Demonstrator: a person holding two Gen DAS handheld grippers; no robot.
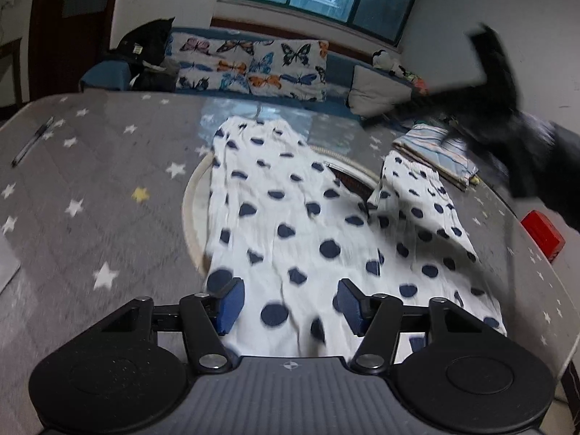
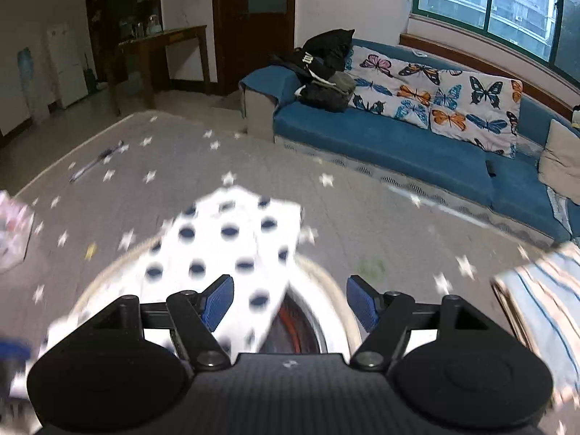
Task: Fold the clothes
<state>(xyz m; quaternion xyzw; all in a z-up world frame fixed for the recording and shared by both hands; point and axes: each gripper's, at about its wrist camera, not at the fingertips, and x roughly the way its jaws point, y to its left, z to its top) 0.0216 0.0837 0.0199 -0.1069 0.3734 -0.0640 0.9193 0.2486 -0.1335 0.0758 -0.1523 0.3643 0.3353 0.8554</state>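
Note:
White trousers with dark blue dots (image 1: 290, 217) lie spread on the grey star-print table (image 1: 108, 166), the two legs pointing away from me. My left gripper (image 1: 288, 304) is open and empty, just above the near end of the trousers. My right gripper (image 2: 286, 302) is open and empty above one trouser leg (image 2: 224, 239); from the left wrist view it shows as a dark blurred shape (image 1: 507, 108) at the upper right. A folded striped cloth (image 1: 435, 152) lies at the far right of the table and also shows in the right wrist view (image 2: 536, 304).
A round cream-rimmed inset (image 1: 192, 195) sits in the table under the trousers. A pen (image 1: 32, 141) lies far left and a red box (image 1: 543, 233) at the right edge. A blue sofa (image 2: 398, 145) with butterfly cushions (image 2: 453, 101) stands beyond the table.

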